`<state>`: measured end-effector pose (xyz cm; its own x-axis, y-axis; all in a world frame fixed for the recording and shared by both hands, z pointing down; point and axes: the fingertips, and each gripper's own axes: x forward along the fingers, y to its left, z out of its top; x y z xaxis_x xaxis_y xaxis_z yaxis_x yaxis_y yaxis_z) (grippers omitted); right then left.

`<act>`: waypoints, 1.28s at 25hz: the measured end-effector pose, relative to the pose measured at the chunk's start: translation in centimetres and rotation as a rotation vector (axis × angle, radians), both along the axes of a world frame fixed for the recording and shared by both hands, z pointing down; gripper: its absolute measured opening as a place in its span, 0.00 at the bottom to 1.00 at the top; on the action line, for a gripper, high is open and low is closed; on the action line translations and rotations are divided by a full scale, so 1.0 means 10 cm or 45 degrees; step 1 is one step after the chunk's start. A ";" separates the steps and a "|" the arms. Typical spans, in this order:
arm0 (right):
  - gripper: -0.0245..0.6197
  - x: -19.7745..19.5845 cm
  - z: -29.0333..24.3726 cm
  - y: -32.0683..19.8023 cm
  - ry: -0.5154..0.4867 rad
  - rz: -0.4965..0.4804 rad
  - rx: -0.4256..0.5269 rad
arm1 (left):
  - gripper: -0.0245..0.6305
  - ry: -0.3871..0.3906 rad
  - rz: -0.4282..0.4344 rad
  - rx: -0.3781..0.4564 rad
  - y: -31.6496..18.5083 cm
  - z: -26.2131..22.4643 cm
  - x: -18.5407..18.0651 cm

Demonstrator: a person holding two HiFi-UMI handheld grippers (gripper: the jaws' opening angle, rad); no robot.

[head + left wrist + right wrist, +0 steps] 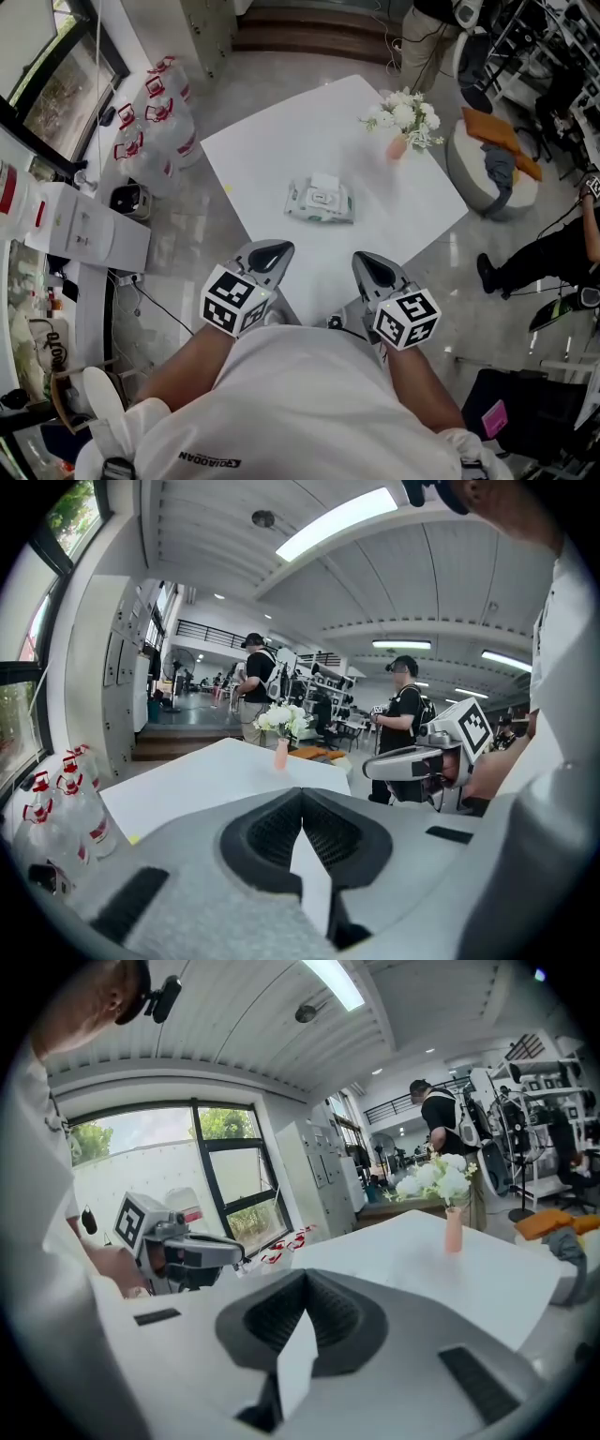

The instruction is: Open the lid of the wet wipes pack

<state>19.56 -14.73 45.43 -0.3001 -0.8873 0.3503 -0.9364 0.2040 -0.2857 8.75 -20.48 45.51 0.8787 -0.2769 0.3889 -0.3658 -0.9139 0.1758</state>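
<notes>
Left gripper (270, 251) and right gripper (371, 264) are held side by side over the near corner of a white table (281, 141) — each with its jaws pressed together and nothing between them. The wet wipes pack (321, 202) lies flat mid-table, well beyond both tips, touched by neither. A vase of white flowers (406, 120) stands near the far corner.

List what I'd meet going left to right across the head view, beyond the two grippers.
cluster of clear plastic bottles with red labels → white and green soft wet wipes pack → small pink vase of white flowers → round beige pouf with an orange cloth
</notes>
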 end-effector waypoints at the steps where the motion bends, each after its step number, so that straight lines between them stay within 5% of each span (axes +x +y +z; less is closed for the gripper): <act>1: 0.05 -0.02 0.01 0.00 0.002 -0.007 -0.001 | 0.04 -0.002 0.004 0.001 0.01 0.00 0.00; 32: 0.05 -0.01 0.17 -0.11 -0.013 -0.071 -0.059 | 0.04 -0.031 -0.024 -0.031 0.00 0.13 0.06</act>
<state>19.48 -15.86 47.12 -0.3528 -0.8519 0.3870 -0.9208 0.2425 -0.3056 9.32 -20.48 46.78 0.8635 -0.2834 0.4173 -0.3873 -0.9025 0.1885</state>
